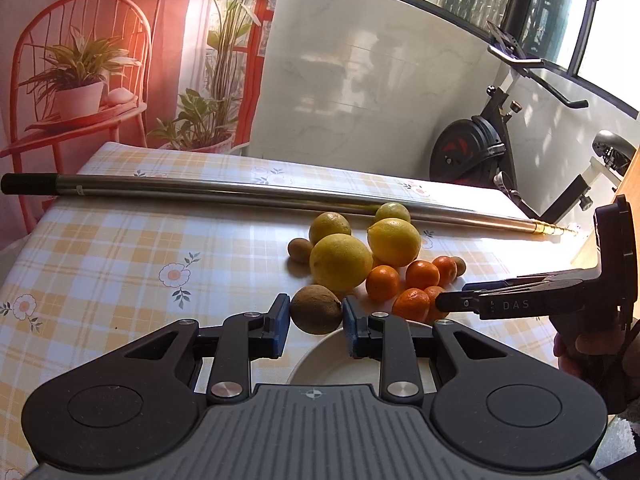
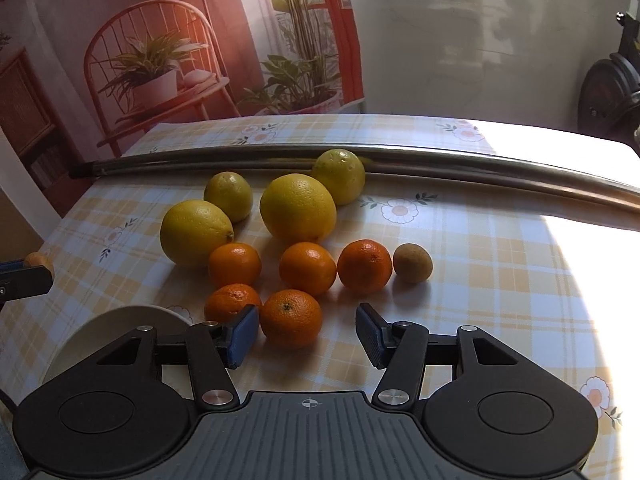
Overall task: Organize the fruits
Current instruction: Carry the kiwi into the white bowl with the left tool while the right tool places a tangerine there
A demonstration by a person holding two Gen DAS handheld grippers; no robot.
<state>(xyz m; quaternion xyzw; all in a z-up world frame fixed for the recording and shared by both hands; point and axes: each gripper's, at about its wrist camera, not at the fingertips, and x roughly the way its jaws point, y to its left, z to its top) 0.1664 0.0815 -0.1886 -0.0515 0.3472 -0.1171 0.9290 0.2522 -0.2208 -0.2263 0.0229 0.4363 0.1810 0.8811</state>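
The left gripper (image 1: 316,314) has its jaws clamped on a brown kiwi (image 1: 316,309), one blue pad pressed to each side of it. The kiwi's long axis lies crosswise, running from pad to pad, with its slightly pointed end toward the right pad, and it is held over the far rim of a white plate (image 1: 320,356) that sits on the checked surface (image 1: 120,248). Just beyond it lies the pile of fruit: two big lemons (image 1: 341,262), two smaller greenish ones behind them, a cluster of five mandarins (image 1: 383,282), one loose kiwi at the left edge of the pile and another at its right edge. A long metal pole (image 1: 240,192) lies across the surface behind the fruit, its black-capped end to the left and the two rear lemons close against it. The right gripper (image 2: 306,332) hangs low over the surface with its jaws spread wide and gripping nothing; the nearest mandarin (image 2: 291,317) sits between the pads, nearer the left one, and a second mandarin is partly hidden behind that left pad. In the left wrist view that gripper reaches in from the right, held by a hand (image 1: 580,344).
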